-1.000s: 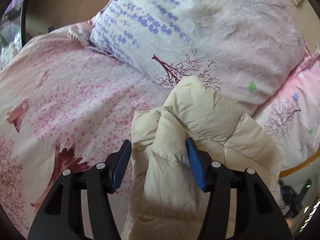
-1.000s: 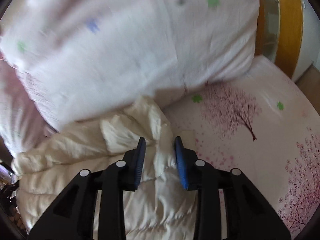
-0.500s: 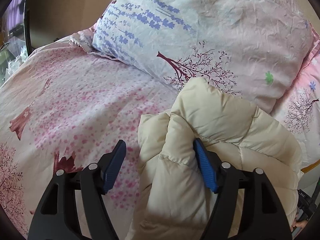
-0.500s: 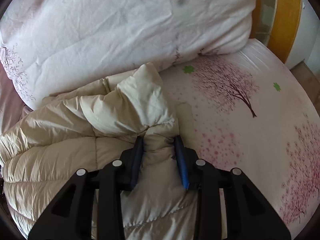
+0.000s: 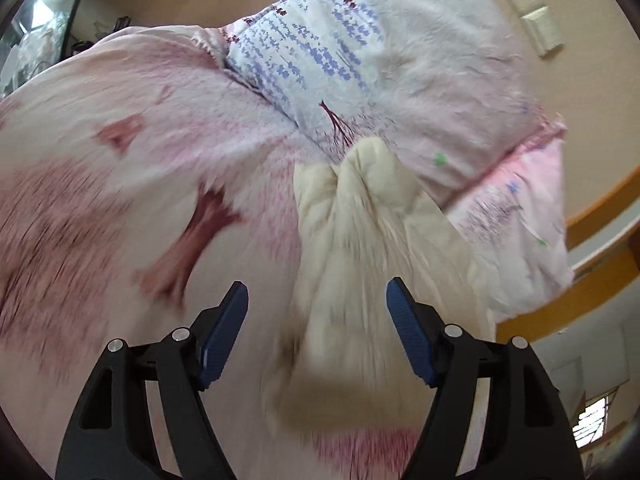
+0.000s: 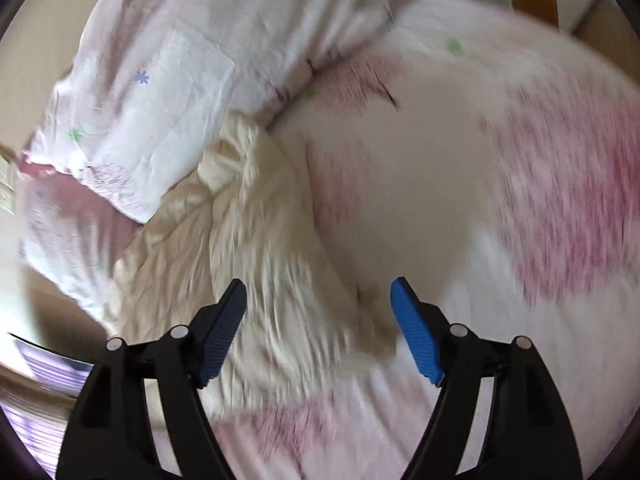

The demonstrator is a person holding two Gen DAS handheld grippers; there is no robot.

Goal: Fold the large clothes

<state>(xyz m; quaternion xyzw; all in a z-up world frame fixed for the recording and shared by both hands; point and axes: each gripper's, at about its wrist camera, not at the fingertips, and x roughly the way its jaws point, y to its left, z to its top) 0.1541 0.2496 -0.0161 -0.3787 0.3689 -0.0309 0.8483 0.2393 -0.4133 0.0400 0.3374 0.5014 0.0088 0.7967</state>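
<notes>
We have the cream quilted puffer jacket lying in a long bundle on the pink blossom-print bedsheet, its far end bunched against the pale floral pillow at upper centre of the left view. Our left gripper stands wide and holds nothing; the jacket sits between and beyond its blue pads. Our right gripper is just as wide and empty, with the jacket ahead and towards lower left of its view. The long axis runs from us up towards the pillow (both views are badly blurred), so each claw looks about equally near.
</notes>
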